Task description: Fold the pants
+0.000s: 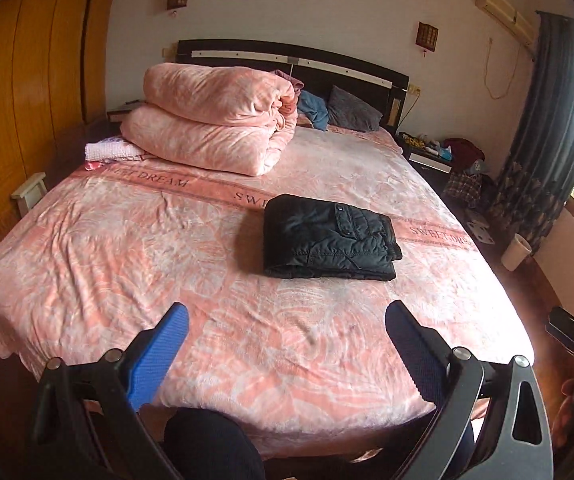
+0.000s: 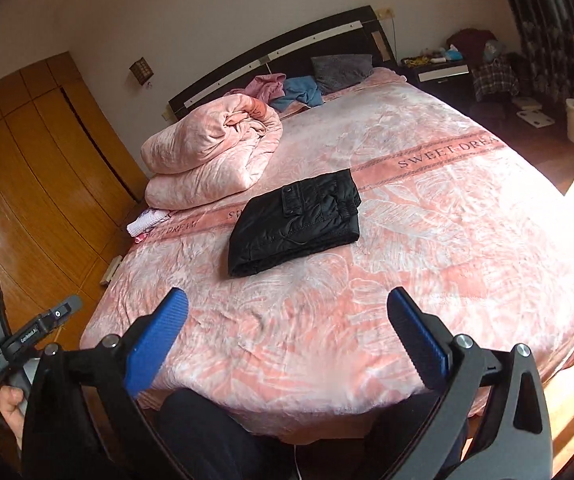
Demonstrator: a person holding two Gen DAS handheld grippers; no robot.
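On the pink bedspread (image 1: 87, 248), near the middle of the bed and across its lettered band, the black pants (image 1: 329, 238) lay folded into a compact, roughly square bundle, with a snap-flap pocket on top and the layered edges showing along the near side and at the right. Judged from that shape, the folding itself looked finished, and the step in hand was the withdrawal. To do that well, the grippers should be drawn clear without catching the cloth, so that the layers stayed stacked and the bundle kept its square outline; if a corner had sprung up, a light press on top would settle it.

Both tools were well apart from the pants, at the foot of the bed. The left gripper (image 1: 287, 338) stood wide, its blue pads (image 1: 159, 356) holding nothing and touching nothing. The right gripper (image 2: 287, 322) was likewise spread as far as it goes, empty, with only bedspread visible between its fingers.

Farther up the bed a folded pink quilt (image 1: 211, 120) was piled by the dark headboard (image 1: 287, 56), well clear of the bundle.
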